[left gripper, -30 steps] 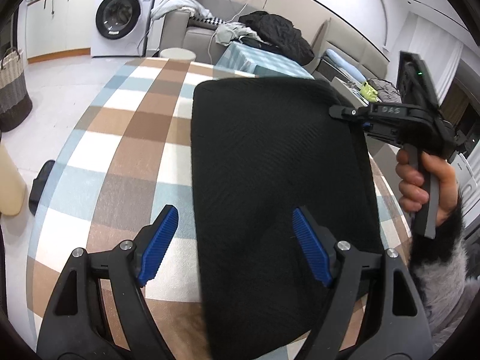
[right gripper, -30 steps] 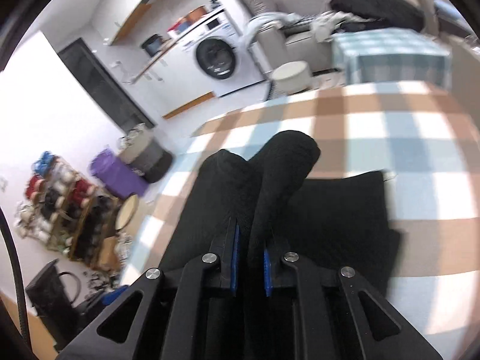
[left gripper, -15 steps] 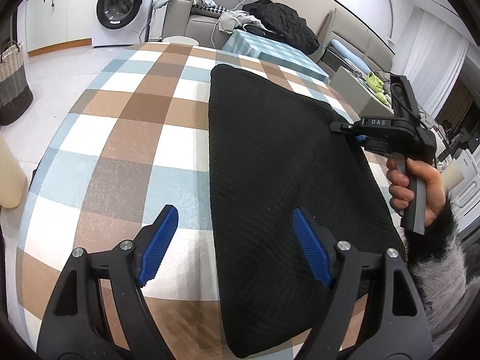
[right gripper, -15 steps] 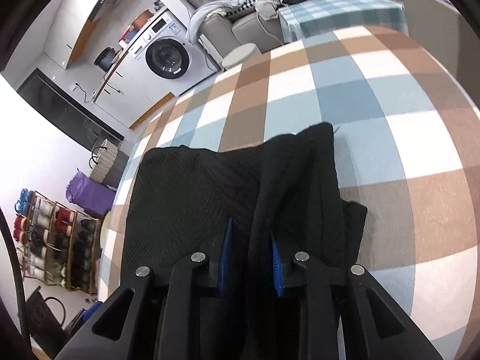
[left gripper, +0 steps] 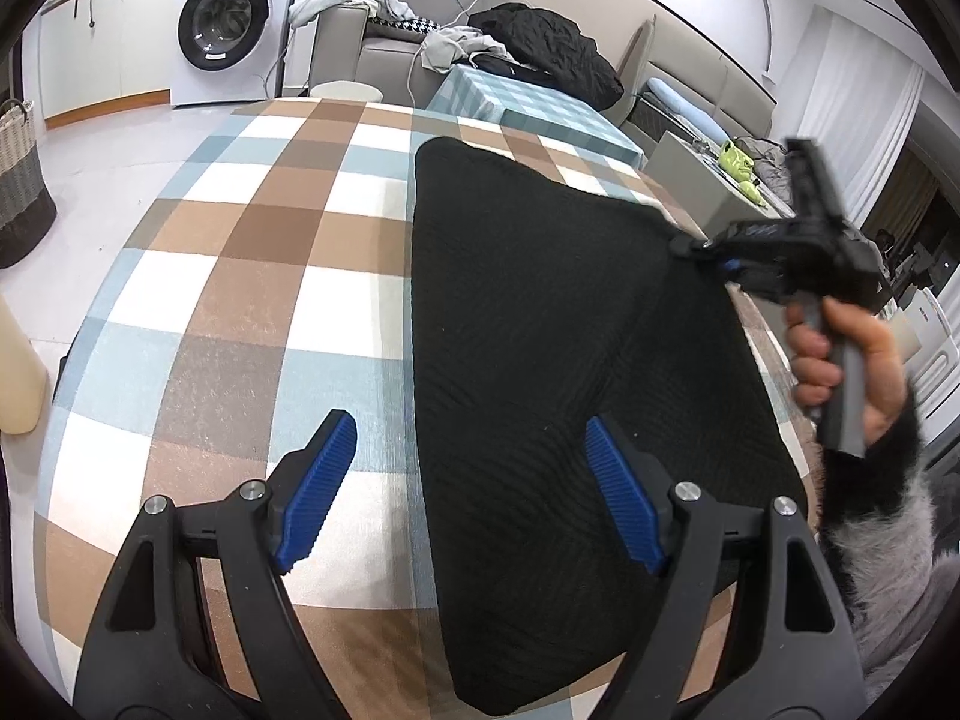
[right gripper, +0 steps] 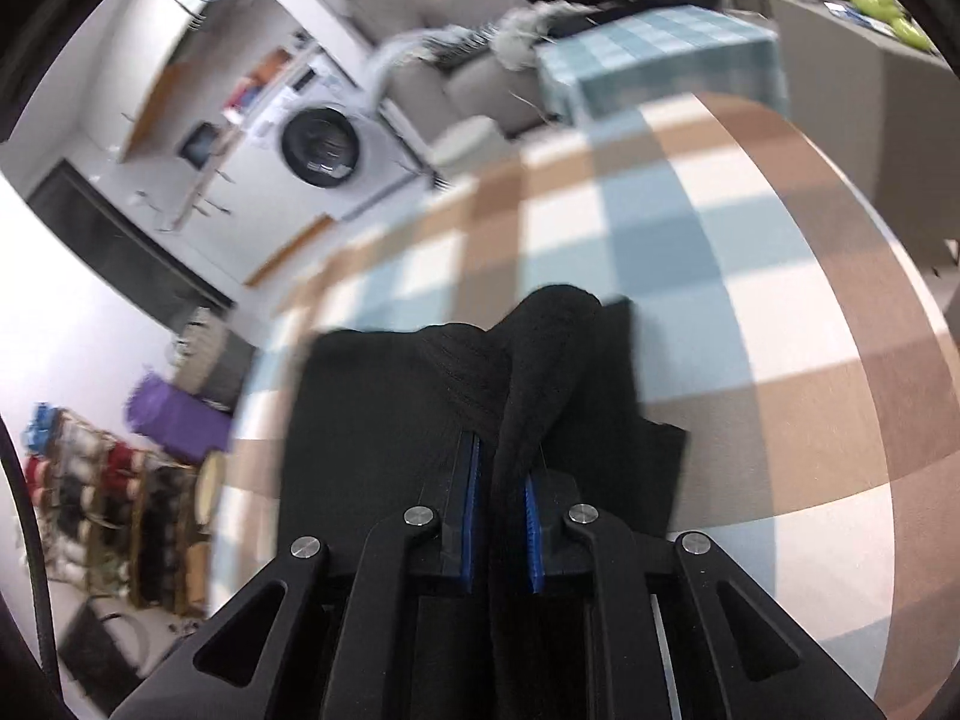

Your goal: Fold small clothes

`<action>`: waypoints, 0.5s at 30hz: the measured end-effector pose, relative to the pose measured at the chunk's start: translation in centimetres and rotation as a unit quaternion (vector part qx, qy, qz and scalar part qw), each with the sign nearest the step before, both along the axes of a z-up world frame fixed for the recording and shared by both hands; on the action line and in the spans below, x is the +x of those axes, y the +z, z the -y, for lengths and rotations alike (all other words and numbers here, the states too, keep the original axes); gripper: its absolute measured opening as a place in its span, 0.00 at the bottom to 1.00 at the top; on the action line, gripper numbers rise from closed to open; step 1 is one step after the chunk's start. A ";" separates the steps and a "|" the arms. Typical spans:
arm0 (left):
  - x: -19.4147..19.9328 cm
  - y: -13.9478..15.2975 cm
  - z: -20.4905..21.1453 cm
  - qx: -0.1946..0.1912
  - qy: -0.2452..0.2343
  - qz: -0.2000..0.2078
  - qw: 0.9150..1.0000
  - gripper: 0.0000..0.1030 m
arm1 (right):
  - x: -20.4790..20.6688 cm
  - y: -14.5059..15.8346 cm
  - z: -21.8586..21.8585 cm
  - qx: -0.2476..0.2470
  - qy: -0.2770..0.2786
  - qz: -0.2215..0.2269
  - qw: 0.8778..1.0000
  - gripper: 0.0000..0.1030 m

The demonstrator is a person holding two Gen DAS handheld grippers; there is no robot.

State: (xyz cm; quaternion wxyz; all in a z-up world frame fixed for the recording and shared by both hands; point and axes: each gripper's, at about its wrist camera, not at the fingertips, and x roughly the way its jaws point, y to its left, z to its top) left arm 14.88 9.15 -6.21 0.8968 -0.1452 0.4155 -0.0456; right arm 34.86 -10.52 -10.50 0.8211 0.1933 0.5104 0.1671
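A black knit garment (left gripper: 540, 330) lies spread on the checked tablecloth (left gripper: 252, 252). My left gripper (left gripper: 471, 495) hovers open over the garment's near left edge, nothing between its blue pads (left gripper: 318, 492). In the left wrist view my right gripper (left gripper: 705, 255), held by a hand (left gripper: 840, 360), pinches the garment's far right corner. In the right wrist view that gripper (right gripper: 501, 480) is shut on a bunched fold of the black garment (right gripper: 540, 360), which rises between the blue pads (right gripper: 471, 498).
A small table with a teal checked cloth (left gripper: 528, 108) and a sofa with piled clothes (left gripper: 540, 42) stand past the far table edge. A washing machine (left gripper: 228, 30) is at the back left, a woven basket (left gripper: 18, 180) on the floor at left.
The right gripper has rolled and dropped a little with the corner in it, and the fold lies lower on the cloth. My left gripper has stayed open in place.
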 end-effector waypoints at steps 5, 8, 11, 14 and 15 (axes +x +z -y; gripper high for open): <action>-0.1 -0.9 -0.2 -0.001 0.004 -0.012 1.000 0.74 | -1.3 -1.5 1.5 0.015 0.001 -0.010 1.000 0.27; -0.1 -1.2 -0.2 -0.006 0.002 -0.015 1.000 0.74 | -4.9 -0.5 2.2 0.022 0.038 0.000 0.999 0.27; 0.0 -1.5 0.0 -0.008 -0.003 -0.017 1.000 0.74 | -9.0 -0.7 2.7 0.015 0.064 -0.007 0.998 0.27; 0.1 -1.7 0.4 -0.010 -0.009 -0.019 1.000 0.74 | -12.7 -1.6 3.3 0.015 0.067 -0.026 0.997 0.27; 0.1 -1.8 0.5 -0.011 -0.012 -0.019 1.000 0.74 | -13.8 -1.9 3.5 0.011 0.065 -0.026 0.997 0.26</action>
